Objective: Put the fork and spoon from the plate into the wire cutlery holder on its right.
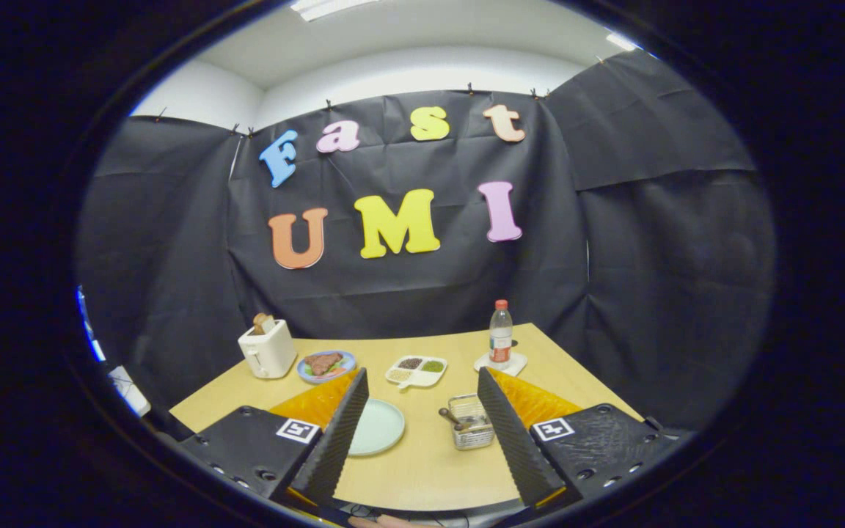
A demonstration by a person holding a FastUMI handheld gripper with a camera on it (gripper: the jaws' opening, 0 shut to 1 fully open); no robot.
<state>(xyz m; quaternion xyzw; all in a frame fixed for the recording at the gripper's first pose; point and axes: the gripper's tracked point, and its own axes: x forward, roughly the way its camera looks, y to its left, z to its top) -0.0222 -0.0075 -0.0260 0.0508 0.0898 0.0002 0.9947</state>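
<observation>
A pale green plate [378,427] lies on the wooden table just inside my left finger, its surface bare. To its right stands the wire cutlery holder [470,424], close to my right finger, with metal cutlery handles [452,418] sticking out of it toward the left. My gripper [422,381] is open and held well above the table, with nothing between its fingers. The plate and the holder both sit in the gap ahead of the fingers.
Beyond them stand a white toaster [268,349] with bread, a blue plate of food [326,365], a white divided dish [416,371] and a water bottle [500,334] on a coaster. The table [422,469] ends at the black cloth walls.
</observation>
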